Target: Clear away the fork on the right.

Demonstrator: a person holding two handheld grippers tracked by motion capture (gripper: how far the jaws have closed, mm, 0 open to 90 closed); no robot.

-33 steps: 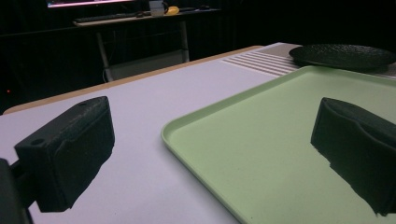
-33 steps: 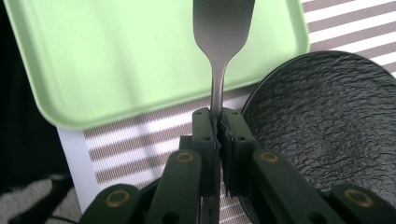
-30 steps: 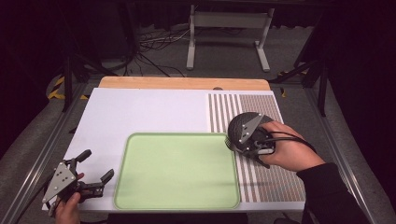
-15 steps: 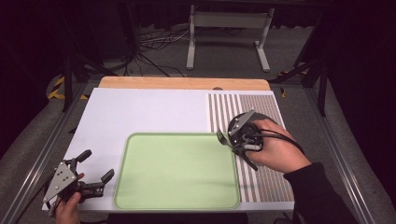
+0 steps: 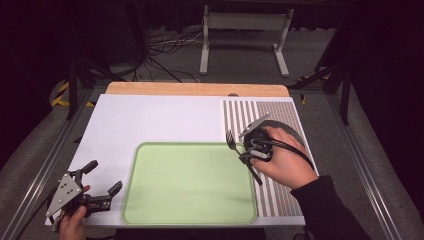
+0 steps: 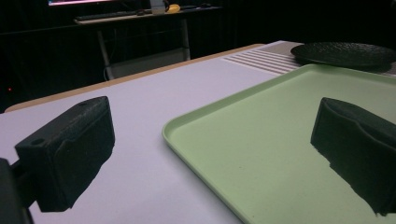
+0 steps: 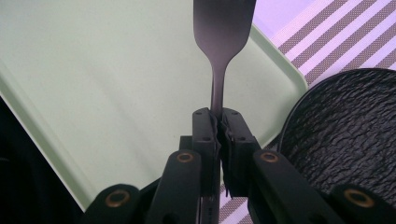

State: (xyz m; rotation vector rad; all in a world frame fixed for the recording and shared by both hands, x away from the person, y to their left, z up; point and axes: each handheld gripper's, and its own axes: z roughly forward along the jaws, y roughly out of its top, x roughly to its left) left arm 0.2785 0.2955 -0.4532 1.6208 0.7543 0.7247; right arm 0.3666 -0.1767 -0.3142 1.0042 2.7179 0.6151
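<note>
A dark fork [image 5: 231, 140] is held by its neck in my right gripper [image 5: 247, 152], at the right rim of the pale green tray [image 5: 190, 200]. In the right gripper view the jaws [image 7: 217, 116] are shut on the fork's neck, and its head [image 7: 224, 28] points out over the tray [image 7: 93, 84]. The handle [image 5: 256, 176] trails back under the hand. A black textured plate [image 7: 345, 130] lies just to the right, partly hidden by the hand in the high view [image 5: 287, 127]. My left gripper [image 5: 105, 176] rests open at the table's front left corner, left of the tray [image 6: 280, 130], with nothing between its jaws.
The tray lies on a white board [image 5: 150, 120] with a striped mat [image 5: 250, 112] on its right side. A wooden strip [image 5: 195, 89] runs along the far edge. Metal rails flank the table, and a stand [image 5: 245, 30] and cables are on the floor beyond.
My right gripper has moved left off the black plate toward the tray's right rim, carrying the fork. The left gripper has not moved.
</note>
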